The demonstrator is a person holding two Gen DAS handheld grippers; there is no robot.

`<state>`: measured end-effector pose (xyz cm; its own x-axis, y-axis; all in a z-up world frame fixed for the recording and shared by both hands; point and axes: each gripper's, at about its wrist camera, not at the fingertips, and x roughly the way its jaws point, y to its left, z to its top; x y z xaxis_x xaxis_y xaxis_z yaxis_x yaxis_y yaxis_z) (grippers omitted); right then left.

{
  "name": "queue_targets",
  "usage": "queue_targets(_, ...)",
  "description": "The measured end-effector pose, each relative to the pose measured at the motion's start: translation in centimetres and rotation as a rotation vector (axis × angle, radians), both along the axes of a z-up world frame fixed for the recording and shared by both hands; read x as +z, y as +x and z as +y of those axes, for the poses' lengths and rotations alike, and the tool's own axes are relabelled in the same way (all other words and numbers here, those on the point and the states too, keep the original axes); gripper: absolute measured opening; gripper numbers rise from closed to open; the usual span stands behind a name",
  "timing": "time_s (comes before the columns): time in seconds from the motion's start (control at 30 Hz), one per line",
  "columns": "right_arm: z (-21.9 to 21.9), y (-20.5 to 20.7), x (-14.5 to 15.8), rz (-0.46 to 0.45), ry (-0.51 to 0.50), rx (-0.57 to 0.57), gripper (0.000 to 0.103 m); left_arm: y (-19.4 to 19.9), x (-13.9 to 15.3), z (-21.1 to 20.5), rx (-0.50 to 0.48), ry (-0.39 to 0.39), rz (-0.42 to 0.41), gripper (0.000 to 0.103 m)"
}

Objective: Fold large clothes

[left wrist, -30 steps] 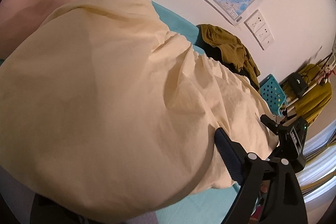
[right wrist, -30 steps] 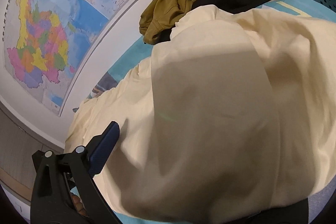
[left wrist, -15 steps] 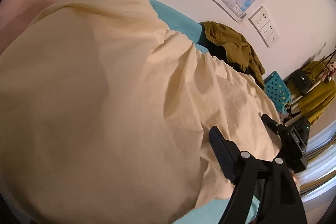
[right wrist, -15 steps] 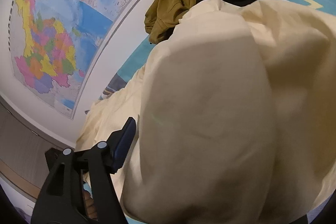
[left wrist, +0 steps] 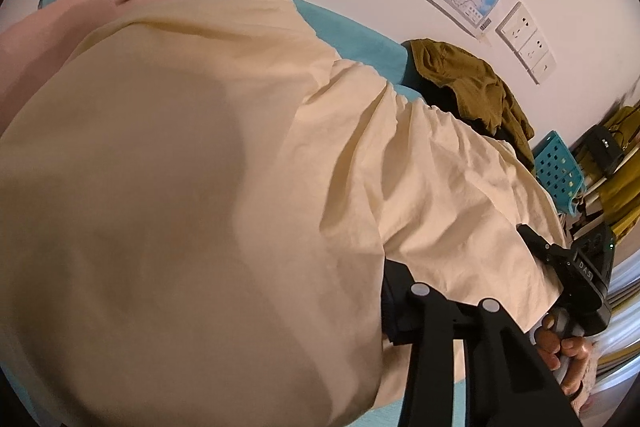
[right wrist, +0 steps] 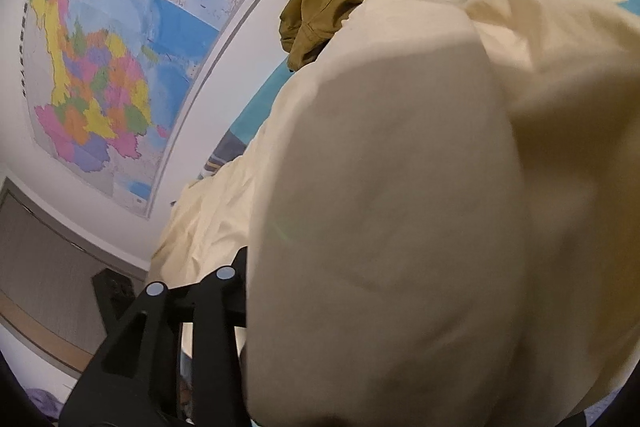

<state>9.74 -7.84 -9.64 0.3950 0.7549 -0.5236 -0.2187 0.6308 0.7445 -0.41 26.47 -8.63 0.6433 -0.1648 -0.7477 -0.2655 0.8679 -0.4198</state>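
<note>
A large cream-yellow garment [left wrist: 200, 187] fills both views, spread over a teal bed and draped close over each camera. In the left wrist view only the right finger [left wrist: 394, 303] of my left gripper shows; the cloth hides the other finger, and the gripper is shut on the garment's edge. In the right wrist view the garment [right wrist: 400, 207] covers most of the frame. Only the left finger [right wrist: 236, 287] of my right gripper shows, pressed into the cloth, shut on it. The right gripper's body and the hand holding it [left wrist: 580, 287] show at the left view's right edge.
An olive-green garment over a black one [left wrist: 472, 91] lies at the bed's far side by the wall. A pink cloth [left wrist: 40, 43] lies left. A teal perforated basket [left wrist: 560, 171] and a clothes rack stand right. A map [right wrist: 100, 67] hangs on the wall.
Both grippers have lifted and drawn the cream garment closer, so it covers more of each view. The visible finger of each gripper has sunk further behind the cloth.
</note>
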Motion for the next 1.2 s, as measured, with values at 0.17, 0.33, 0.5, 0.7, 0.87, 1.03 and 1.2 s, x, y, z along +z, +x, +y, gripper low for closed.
queue_targets(0.17,-0.2,-0.5,1.0,-0.043,-0.001,0.022,0.021,-0.1,0.8,-0.5,-0.007,0.054,-0.012,0.035)
queue_targets(0.33,0.1,-1.4,4.0,-0.123,-0.025,0.054,0.016,-0.6,2.3,-0.6,-0.021,0.073,-0.046,0.024)
queue_targets(0.5,0.3,-2.2,6.8,-0.178,-0.040,0.080,0.015,-1.1,3.9,-0.5,-0.043,0.078,-0.073,0.020)
queue_targets(0.7,0.9,-2.9,10.6,-0.265,-0.049,0.106,0.013,-1.7,6.5,-0.3,-0.062,0.084,-0.131,0.018)
queue_targets(0.87,1.6,-3.4,14.7,-0.361,-0.045,0.137,0.013,-2.0,9.3,0.3,-0.083,0.095,-0.191,0.016)
queue_targets(1.03,2.9,-2.8,18.5,-0.441,-0.015,0.156,0.012,-2.0,13.1,1.4,-0.083,0.120,-0.262,0.016)
queue_targets(1.2,6.0,-1.8,22.5,-0.532,0.039,0.207,0.012,-2.9,17.7,4.1,-0.055,0.176,-0.349,0.016)
